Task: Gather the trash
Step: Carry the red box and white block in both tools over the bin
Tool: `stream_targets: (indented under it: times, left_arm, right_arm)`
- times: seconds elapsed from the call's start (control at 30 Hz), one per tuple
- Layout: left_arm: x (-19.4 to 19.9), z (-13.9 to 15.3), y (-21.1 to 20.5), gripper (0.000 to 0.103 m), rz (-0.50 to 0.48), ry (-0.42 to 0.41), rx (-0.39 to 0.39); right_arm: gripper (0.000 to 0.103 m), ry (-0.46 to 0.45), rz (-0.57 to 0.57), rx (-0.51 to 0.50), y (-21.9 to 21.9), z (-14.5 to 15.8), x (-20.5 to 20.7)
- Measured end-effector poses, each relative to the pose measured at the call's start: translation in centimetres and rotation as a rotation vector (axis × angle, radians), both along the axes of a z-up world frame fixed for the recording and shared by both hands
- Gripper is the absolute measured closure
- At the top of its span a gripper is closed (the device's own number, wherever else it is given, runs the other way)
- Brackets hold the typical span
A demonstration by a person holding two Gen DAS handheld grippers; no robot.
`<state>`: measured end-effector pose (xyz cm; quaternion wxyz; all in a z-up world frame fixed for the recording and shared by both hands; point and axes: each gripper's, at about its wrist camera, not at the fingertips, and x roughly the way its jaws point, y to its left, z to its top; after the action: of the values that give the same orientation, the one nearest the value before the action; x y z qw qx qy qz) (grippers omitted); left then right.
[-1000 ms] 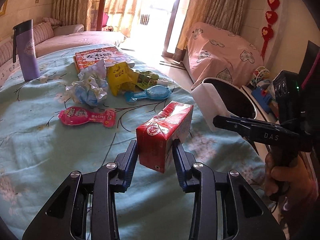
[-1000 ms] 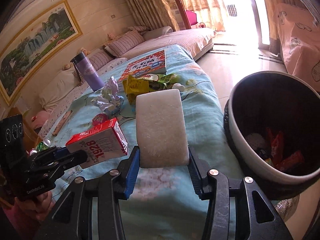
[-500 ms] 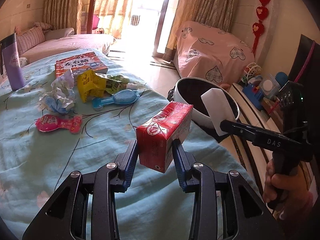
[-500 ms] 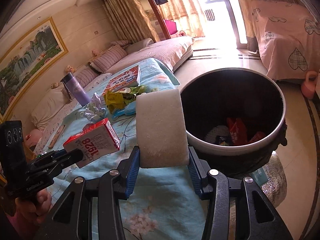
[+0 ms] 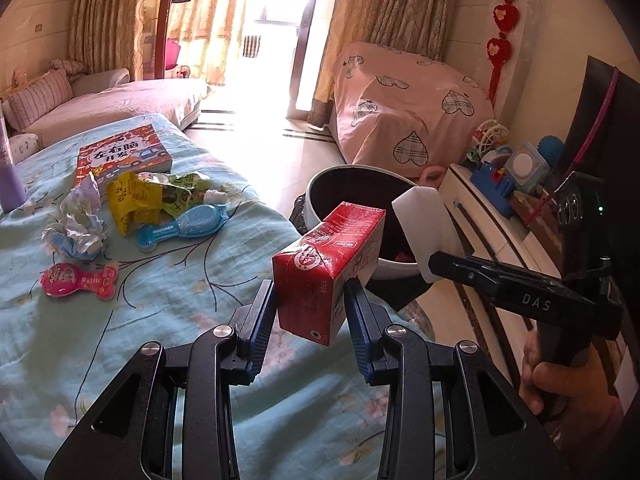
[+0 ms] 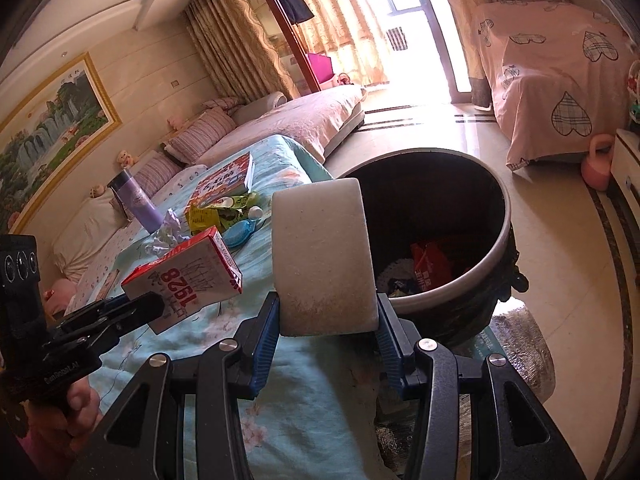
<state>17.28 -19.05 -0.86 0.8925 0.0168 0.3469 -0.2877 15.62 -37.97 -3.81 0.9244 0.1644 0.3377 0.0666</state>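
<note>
My left gripper [image 5: 310, 304] is shut on a red milk carton [image 5: 326, 268], held above the table's right edge near the dark trash bin [image 5: 344, 184]. My right gripper [image 6: 325, 320] is shut on a white foam block [image 6: 322, 256], held just left of the bin [image 6: 496, 256], which holds some wrappers. The carton also shows in the right wrist view [image 6: 188, 276], and the foam block in the left wrist view [image 5: 424, 220]. On the blue tablecloth [image 5: 80, 340] lie crumpled paper [image 5: 76, 224], a yellow wrapper [image 5: 134, 200], a blue packet [image 5: 184, 226] and a pink packet [image 5: 78, 280].
A red book [image 5: 120, 156] and a purple bottle [image 6: 138, 204] stand at the table's far side. A pink-covered piece of furniture [image 5: 408, 120] stands behind the bin. A white cabinet with toys [image 5: 504, 184] is to the right. A sofa [image 5: 108, 104] is beyond the table.
Both grippers have moved right toward the bin with their loads. The bin has come nearer and more central in both views; its inside now shows.
</note>
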Motion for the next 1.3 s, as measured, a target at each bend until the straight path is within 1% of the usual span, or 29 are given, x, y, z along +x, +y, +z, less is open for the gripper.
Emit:
stream_targets:
  times: [0.4, 0.9, 1.3]
  left_arm:
    - [1.0, 0.3, -2.1, 0.069, -0.016, -0.005, 0.006]
    - [3.1, 0.9, -6.0, 0.069, -0.042, -0.016, 0.024]
    - [5.9, 0.0, -8.5, 0.069, -0.047, 0.028, 0.032]
  right_arm:
    - [0.056, 0.005, -0.052, -0.003, -2.6, 0.3, 0.3]
    - [0.056, 0.038, -0.081, -0.033, -4.6, 0.3, 2.2]
    - [0.056, 0.083, -0.063, -0.072, -5.4, 0.1, 4.9]
